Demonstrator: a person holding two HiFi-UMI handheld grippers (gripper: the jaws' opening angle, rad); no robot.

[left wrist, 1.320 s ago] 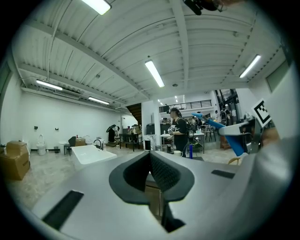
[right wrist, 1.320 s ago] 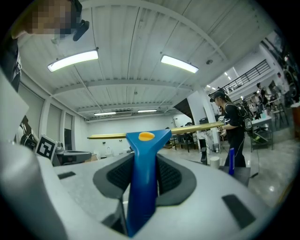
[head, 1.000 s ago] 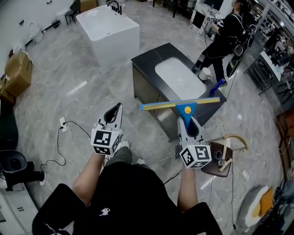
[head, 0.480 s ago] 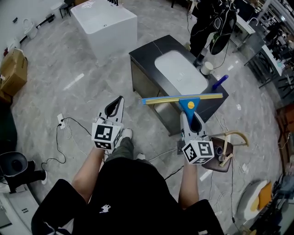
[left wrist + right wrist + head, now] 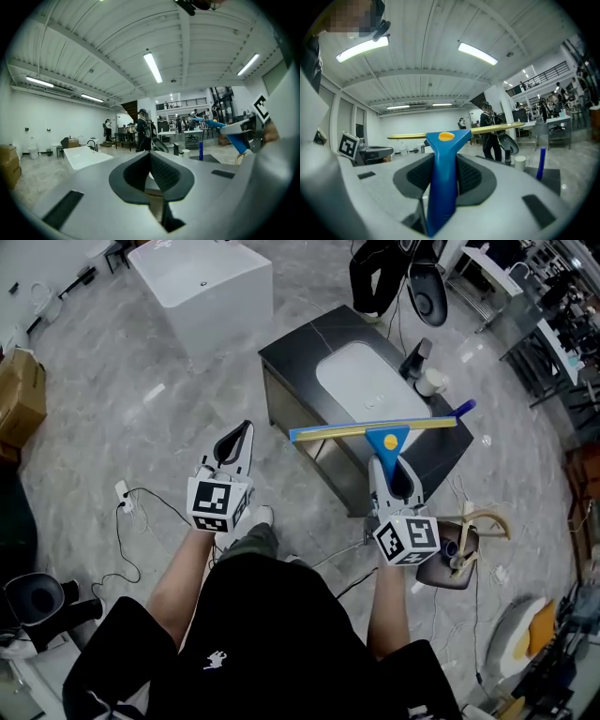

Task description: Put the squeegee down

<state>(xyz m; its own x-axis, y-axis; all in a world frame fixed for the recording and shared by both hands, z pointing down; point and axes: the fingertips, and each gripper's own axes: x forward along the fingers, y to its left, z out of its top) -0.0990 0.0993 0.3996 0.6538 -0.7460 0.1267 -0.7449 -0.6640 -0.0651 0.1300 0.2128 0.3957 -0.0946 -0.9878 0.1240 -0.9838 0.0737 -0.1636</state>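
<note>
Grey marbled floor point(image 5: 112, 418) fills the head view. At its top stands a white freestanding tub point(image 5: 202, 282). Right of centre is a dark counter point(image 5: 300, 357) with a white basin point(image 5: 370, 385) set into its top. A white cup point(image 5: 431, 381) and a blue bottle point(image 5: 464, 409) stand near the basin's far right end.

The squeegee point(image 5: 375, 429) is held in the air in front of the person and rests on no surface. Its long yellow blade lies crosswise, and in the head view it overlaps the near edge of the counter. Its blue handle runs back from the blade into the right gripper point(image 5: 394, 465).

The right gripper view shows both dark pads clamped against the sides of that handle point(image 5: 443, 159).

The left gripper point(image 5: 246, 429) is level beside it, over bare floor and well apart from the squeegee. Its jaws are pressed together with nothing between them point(image 5: 151, 157).
</note>
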